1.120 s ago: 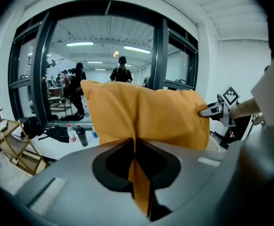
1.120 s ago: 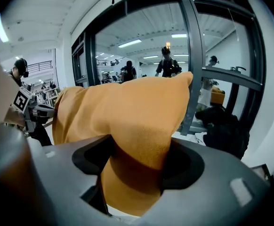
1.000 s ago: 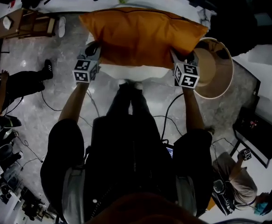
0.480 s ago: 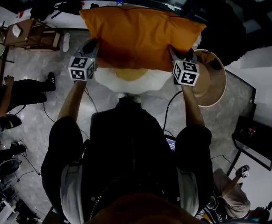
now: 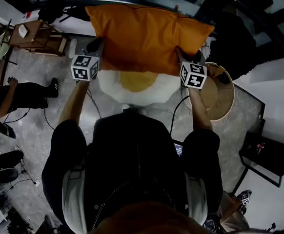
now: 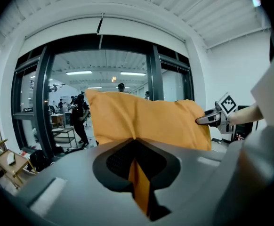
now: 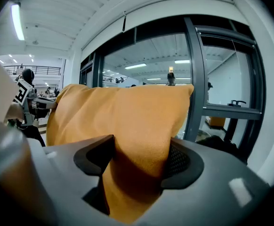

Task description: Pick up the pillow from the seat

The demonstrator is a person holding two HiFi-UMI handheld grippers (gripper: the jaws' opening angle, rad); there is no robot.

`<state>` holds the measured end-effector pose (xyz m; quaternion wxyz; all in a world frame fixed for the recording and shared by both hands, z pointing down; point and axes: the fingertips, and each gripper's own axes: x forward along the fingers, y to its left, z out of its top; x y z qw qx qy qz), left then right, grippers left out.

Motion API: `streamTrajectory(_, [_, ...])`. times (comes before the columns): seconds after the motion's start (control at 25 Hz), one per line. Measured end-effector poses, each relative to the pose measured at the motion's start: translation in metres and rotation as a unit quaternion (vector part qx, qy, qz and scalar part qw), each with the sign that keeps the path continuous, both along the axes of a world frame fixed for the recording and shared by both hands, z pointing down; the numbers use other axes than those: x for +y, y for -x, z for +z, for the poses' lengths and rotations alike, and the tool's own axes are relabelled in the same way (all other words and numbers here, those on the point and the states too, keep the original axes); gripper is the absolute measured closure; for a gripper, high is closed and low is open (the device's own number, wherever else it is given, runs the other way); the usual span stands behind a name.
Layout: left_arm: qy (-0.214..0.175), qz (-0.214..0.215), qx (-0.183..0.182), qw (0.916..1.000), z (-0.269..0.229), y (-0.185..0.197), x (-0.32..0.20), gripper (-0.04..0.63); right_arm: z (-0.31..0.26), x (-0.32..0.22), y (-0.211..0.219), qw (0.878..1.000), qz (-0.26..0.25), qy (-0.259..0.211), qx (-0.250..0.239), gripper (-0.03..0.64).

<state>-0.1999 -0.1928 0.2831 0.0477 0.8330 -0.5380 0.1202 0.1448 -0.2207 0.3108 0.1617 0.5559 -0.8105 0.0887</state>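
We hold the orange fabric pillow [image 5: 149, 38] by its two short ends in the head view, raised, as we judge it, off the fried-egg-shaped seat [image 5: 111, 84] beneath. The left gripper [image 5: 97, 45] and right gripper [image 5: 183, 56] grip opposite near corners, a spacing that probably keeps the soft slab level and stops it sagging. A round tan basket [image 5: 225, 99] stands just beside the seat on the pale marbled floor [image 5: 39, 116]. In the left gripper view, the fingers [image 6: 116, 161] are pressed almost together and pinch only a thin pleat of the cloth cover, while the plump rectangular body stands broadside ahead. In the right gripper view, the fingers [image 7: 177, 161] are closing on a thick padded fold that bulges between their dark meshed pads, a deeper bite into the stuffing. The cloth looks matte and finely grained.
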Motion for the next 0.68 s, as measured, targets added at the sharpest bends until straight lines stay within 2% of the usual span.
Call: streamTrajectory(0.68, [0.002,0.005,-0.001,1.0,-0.002,0.009,0.008,0.575,-0.002,0.007,0.011,1.0,0.003,0.008,0.015,0.317])
